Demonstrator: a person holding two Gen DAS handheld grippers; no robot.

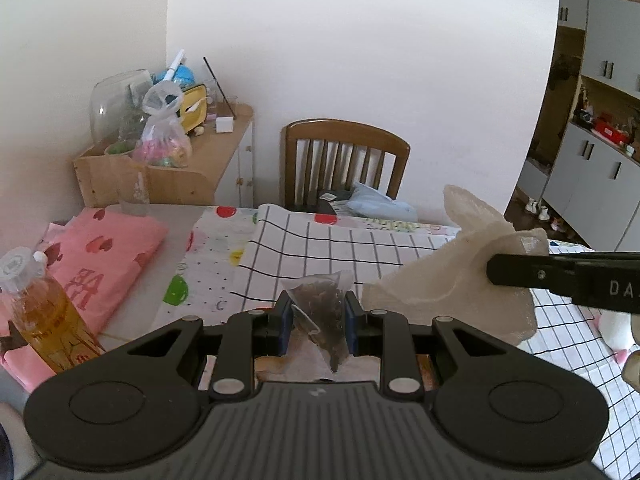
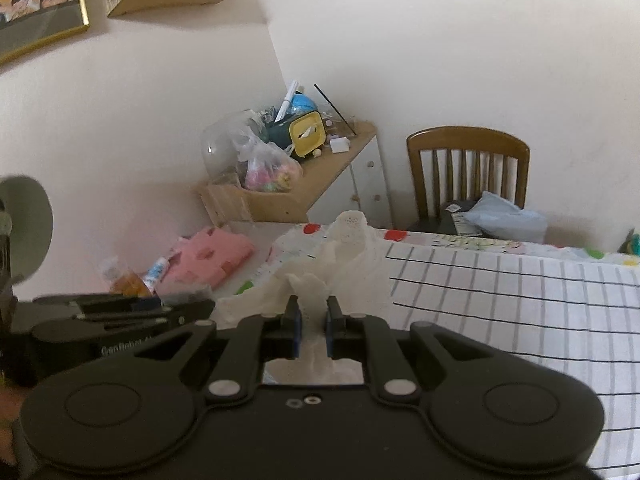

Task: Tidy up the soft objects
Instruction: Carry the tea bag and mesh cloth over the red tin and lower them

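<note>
My left gripper (image 1: 318, 312) is shut on a clear pyramid tea bag (image 1: 324, 312) filled with dark leaves, held above the table. In the left wrist view the right gripper (image 1: 490, 270) reaches in from the right edge, and a crumpled white cloth (image 1: 448, 284) hangs from its tip. The right wrist view shows my right gripper (image 2: 313, 322) shut on that white lacy cloth (image 2: 344, 256), which bunches up ahead of the pads. The left gripper's black body (image 2: 112, 320) lies at that view's left edge.
A black-grid white tablecloth (image 1: 344, 248) over a dotted one covers the table. Folded pink cloth (image 1: 104, 248) and a bottle of amber liquid (image 1: 44, 312) sit at the left. A wooden chair (image 1: 344, 160) with a blue pillow stands behind; a cluttered cabinet (image 1: 188, 148) is at the back left.
</note>
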